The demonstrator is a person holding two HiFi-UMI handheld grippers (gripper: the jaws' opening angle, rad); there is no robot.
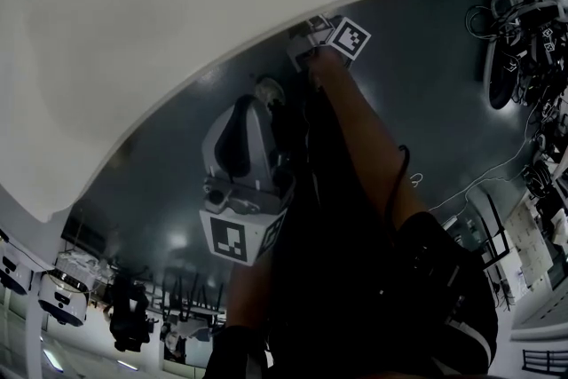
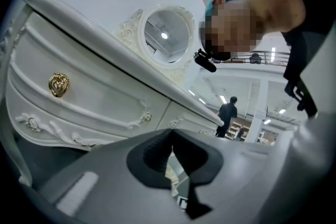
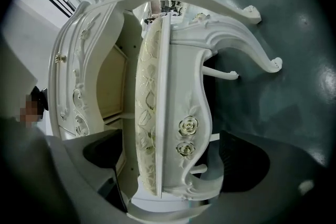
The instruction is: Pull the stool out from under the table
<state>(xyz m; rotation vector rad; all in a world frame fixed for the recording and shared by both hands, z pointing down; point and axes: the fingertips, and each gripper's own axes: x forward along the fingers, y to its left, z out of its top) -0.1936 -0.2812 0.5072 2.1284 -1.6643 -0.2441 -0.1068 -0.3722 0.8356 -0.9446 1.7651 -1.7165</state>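
1. Head view: the white table point(image 1: 133, 58) fills the upper left above the dark floor point(image 1: 426, 84).
   - Your left tool point(image 1: 251, 106) sits near the table's edge, with its marker cube towards you.
   - Your right tool point(image 1: 303, 42) reaches further on, and its tip is right at the table's rim.
   - The table top covers the stool from here.

2. Left gripper view: your left tool point(image 2: 171, 136) has its jaws pressed together at the tips and nothing is pinched between them.
   - Beyond them is the table point(image 2: 105, 97)'s carved drawer front with a gold knob point(image 2: 59, 84).
   - An oval mirror point(image 2: 167, 34) stands above the drawer front.

3. Right gripper view: this picture is rolled, so the floor point(image 3: 294, 86) lies at the right and the table point(image 3: 79, 71) at the left.
   - The stool point(image 3: 178, 86) is tucked under the table.
   - Its patterned cushion point(image 3: 147, 102) faces the picture's left, towards the table's underside.
   - Its curved legs point(image 3: 262, 57) reach right towards the floor.
   - The seat's long axis runs up the picture, away from you, and the near end with its two carved roses points at the tool.
   - Your right tool point(image 3: 173, 157) is spread wide and the stool's near end stands between its jaws.
   - The dark pads point(image 3: 244, 162) stay clear of the stool on both sides, so nothing is gripped.
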